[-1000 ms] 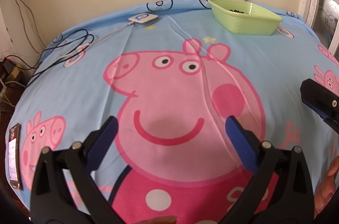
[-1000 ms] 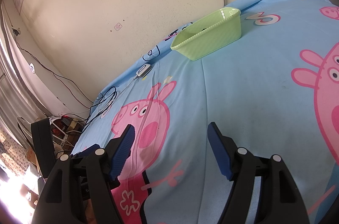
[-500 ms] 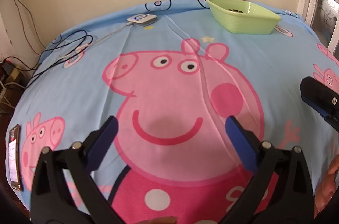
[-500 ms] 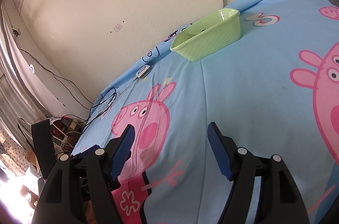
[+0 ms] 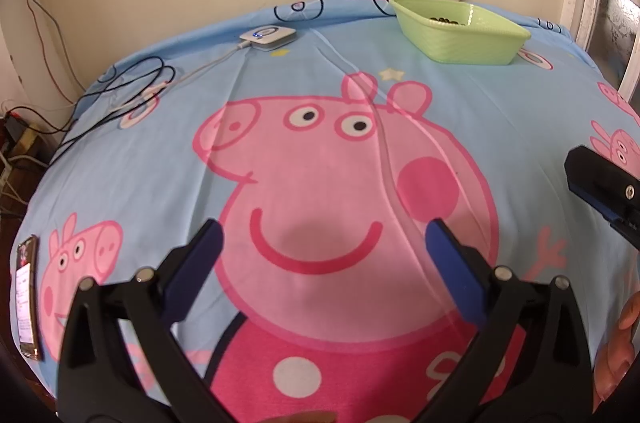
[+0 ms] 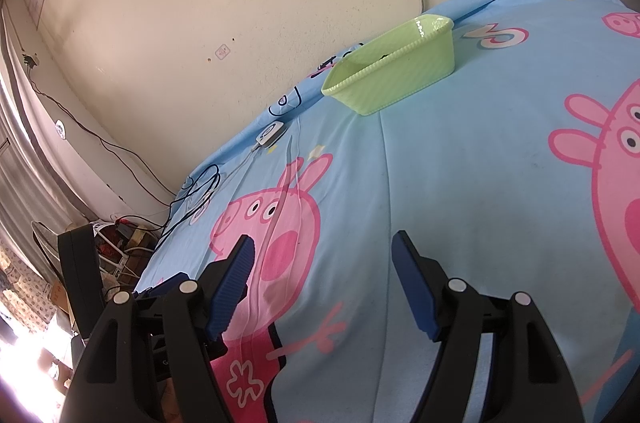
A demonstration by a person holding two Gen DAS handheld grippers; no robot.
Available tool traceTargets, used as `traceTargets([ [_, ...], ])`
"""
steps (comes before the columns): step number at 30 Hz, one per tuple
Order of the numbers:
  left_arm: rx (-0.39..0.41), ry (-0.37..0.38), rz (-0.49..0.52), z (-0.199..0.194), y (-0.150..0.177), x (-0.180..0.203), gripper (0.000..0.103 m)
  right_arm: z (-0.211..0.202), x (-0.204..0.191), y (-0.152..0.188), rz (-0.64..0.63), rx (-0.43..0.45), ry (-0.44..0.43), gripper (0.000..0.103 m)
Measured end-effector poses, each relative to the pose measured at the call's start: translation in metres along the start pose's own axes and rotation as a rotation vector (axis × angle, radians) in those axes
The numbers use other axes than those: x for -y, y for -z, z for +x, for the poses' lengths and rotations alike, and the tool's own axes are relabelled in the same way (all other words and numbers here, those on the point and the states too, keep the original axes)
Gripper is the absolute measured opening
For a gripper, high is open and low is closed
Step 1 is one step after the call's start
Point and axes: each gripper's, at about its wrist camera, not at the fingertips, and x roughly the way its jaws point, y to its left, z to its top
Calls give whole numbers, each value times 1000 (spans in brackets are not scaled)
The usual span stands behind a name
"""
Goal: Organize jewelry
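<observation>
A light green plastic tray (image 5: 460, 35) stands at the far right of the bed, with small dark beaded jewelry (image 5: 442, 20) inside it. The tray also shows in the right wrist view (image 6: 394, 73), its contents mostly hidden by the wall. My left gripper (image 5: 322, 239) is open and empty above the large pink pig print. My right gripper (image 6: 324, 259) is open and empty, low over the sheet, well short of the tray. A part of the right gripper (image 5: 600, 187) shows at the right edge of the left wrist view.
A blue cartoon-print sheet (image 5: 160, 151) covers the bed. A small white device (image 5: 268, 37) with a cable lies at the far left, with black cables (image 5: 120, 91) trailing off the edge. A phone (image 5: 26, 297) lies at the left edge. A wall stands behind.
Both grippers stay open and nearly still. The left wrist view has shifted very slightly, the tray sitting a little further left than before.
</observation>
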Motion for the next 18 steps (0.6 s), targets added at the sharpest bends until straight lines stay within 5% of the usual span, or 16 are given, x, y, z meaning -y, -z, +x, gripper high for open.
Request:
traceTargets([
  [18,-3,9,-16,3,-3,-8,97,-1,-1,1,3,3,2,50],
])
